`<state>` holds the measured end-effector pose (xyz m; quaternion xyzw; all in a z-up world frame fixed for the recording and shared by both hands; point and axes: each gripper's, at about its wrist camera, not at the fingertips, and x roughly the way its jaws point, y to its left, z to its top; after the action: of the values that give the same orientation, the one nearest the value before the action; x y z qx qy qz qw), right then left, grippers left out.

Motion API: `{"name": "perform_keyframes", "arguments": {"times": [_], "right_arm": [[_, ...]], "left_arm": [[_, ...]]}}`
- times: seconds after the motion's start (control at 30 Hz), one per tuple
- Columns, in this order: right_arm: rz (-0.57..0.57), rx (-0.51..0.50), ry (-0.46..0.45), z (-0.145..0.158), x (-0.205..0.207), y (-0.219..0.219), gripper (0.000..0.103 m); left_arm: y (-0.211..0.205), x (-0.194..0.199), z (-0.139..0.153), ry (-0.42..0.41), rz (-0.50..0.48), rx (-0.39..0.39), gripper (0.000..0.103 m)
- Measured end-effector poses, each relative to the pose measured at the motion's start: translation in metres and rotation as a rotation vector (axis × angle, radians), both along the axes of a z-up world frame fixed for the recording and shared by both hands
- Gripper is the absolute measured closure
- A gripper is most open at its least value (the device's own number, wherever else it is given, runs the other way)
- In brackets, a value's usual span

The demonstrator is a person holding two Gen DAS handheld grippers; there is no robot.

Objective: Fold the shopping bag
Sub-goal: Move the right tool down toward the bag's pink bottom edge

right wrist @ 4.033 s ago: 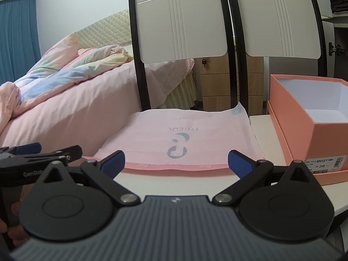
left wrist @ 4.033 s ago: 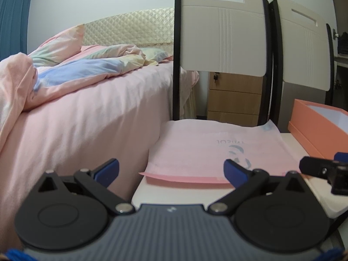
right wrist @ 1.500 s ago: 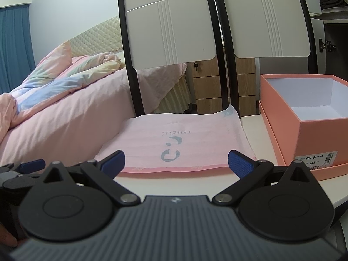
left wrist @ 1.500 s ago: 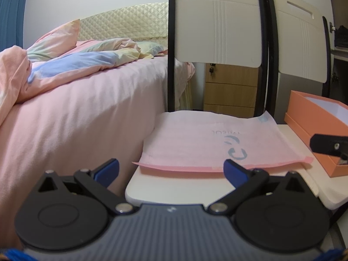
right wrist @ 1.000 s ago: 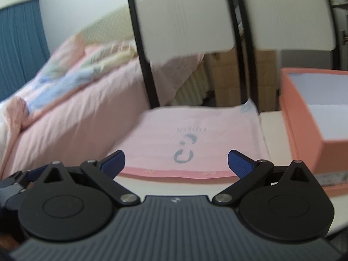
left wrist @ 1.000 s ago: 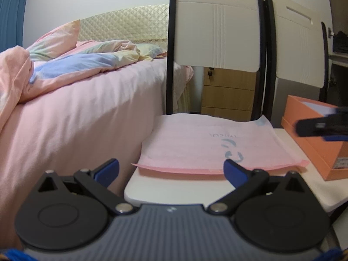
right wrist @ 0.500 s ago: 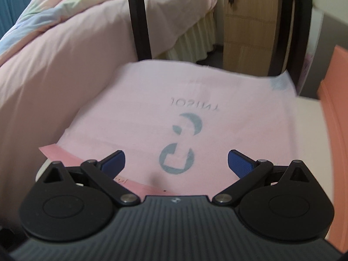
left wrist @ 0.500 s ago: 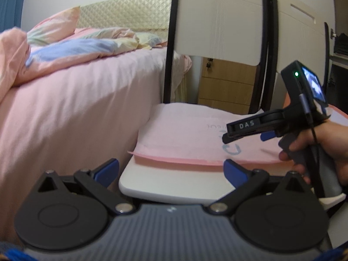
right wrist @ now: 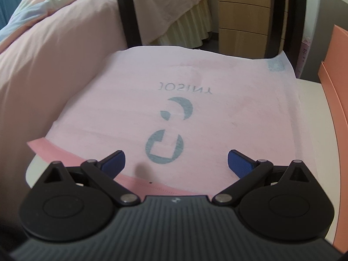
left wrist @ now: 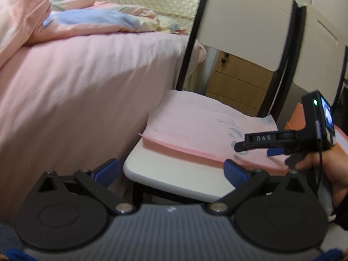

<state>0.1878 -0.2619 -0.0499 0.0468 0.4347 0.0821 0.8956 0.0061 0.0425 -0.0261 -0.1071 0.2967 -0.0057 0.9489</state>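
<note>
the pink shopping bag (right wrist: 195, 100) lies flat on the white chair seat (left wrist: 174, 180), its grey printed logo facing up and its near edge showing a darker pink strip just back from the seat's front rim. the right gripper (right wrist: 176, 162) hangs low over the bag's near edge with its blue-tipped fingers (right wrist: 239, 163) spread wide and nothing between them; whether they touch the fabric is hard to say, though a small shadow falls on the bag just beneath. seen from the left wrist camera, that same tool is held in a hand (left wrist: 322, 163) at the right, its black finger marked "das" reaching over the bag's logo. the left gripper (left wrist: 171, 169) sits back from the chair's front edge, off the bag, its fingers likewise wide apart and empty. an orange box (right wrist: 335, 100) stands on the neighbouring seat to the right of the bag, and a bed with pink sheets (left wrist: 76, 82) runs along the left, close beside the chair.
</note>
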Motion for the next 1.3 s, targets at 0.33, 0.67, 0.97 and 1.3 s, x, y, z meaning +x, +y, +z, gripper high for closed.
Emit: {"name": "perform_keyframes", "arguments": {"times": [0.33,0.67,0.97,1.3], "right_arm": [[0.047,0.002,0.005,-0.005,0.001,0.004,0.0],[0.156,-0.079,0.004,-0.007,-0.011,0.019,0.0],[0.238,-0.017,0.028,0.001,-0.05,0.005,0.0],[0.341,0.088,0.054,0.008,-0.086,-0.018,0.0]], "left_arm": [[0.003,0.001,-0.001,-0.001,0.037,0.005,0.0],[-0.028,-0.011,0.003,-0.059,-0.107,0.121,0.0],[-0.052,-0.02,-0.002,-0.098,-0.237,0.203,0.0],[-0.068,-0.023,-0.005,-0.141,-0.312,0.277,0.0]]}}
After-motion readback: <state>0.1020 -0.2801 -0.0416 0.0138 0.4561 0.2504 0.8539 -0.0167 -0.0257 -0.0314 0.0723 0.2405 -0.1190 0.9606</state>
